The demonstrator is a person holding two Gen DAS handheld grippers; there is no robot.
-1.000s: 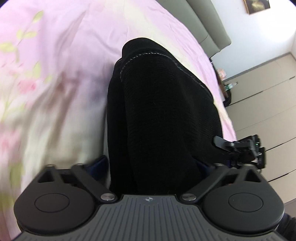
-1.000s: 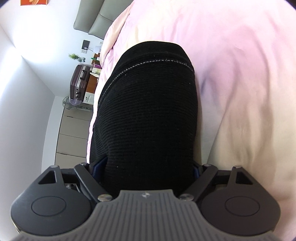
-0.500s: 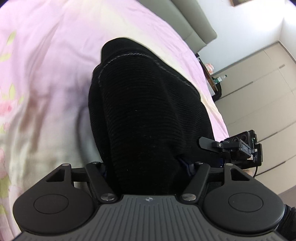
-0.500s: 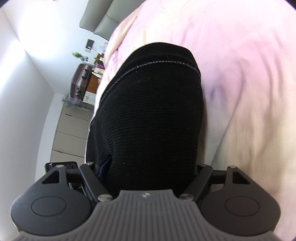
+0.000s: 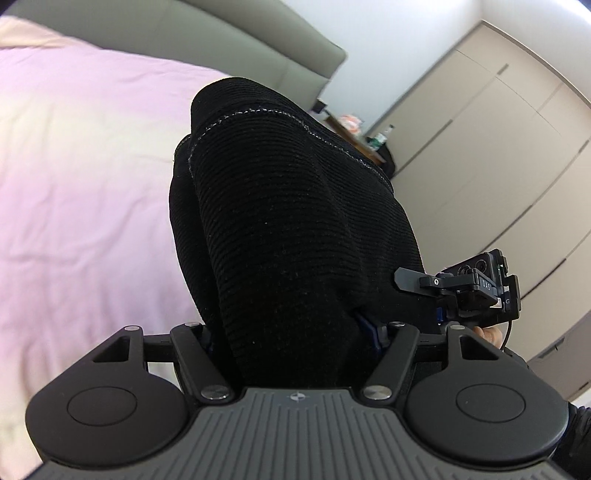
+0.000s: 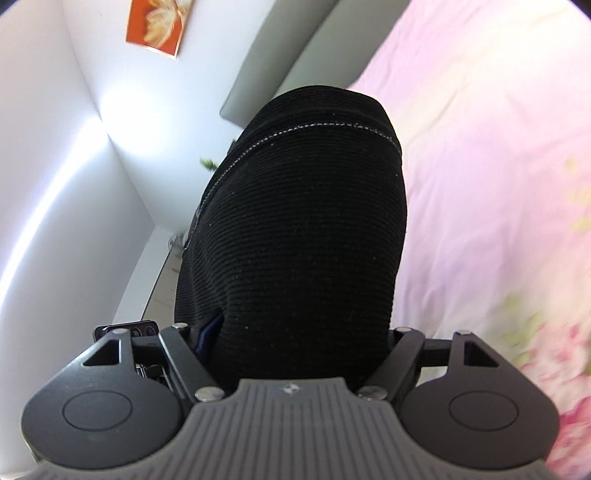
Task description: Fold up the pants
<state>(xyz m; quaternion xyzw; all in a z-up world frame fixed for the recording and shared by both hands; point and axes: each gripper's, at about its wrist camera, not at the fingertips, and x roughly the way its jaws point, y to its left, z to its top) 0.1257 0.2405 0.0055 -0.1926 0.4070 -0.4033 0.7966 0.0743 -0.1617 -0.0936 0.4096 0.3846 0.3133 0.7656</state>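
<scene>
The black ribbed pants (image 5: 295, 229) with a grey stitched hem drape over and between the fingers of my left gripper (image 5: 293, 332), which is shut on the cloth. The same pants (image 6: 303, 240) fill the middle of the right wrist view, where my right gripper (image 6: 295, 336) is shut on them too. The fingertips of both grippers are hidden under the fabric. The right gripper (image 5: 476, 291) shows at the right edge of the left wrist view, close beside the left one. The pants hang lifted above the pink bed sheet (image 5: 85, 184).
The pink floral sheet (image 6: 498, 184) covers the bed. A grey headboard (image 5: 184, 33) stands behind it. Beige wardrobe doors (image 5: 498, 147) and a bedside table with small items (image 5: 354, 125) are at the right. A white wall with an orange picture (image 6: 159, 26) is at the left.
Both grippers have tilted upward with the pants in them. The views now show the headboard, wall and wardrobe rather than mostly the sheet. The grip on the cloth has not changed.
</scene>
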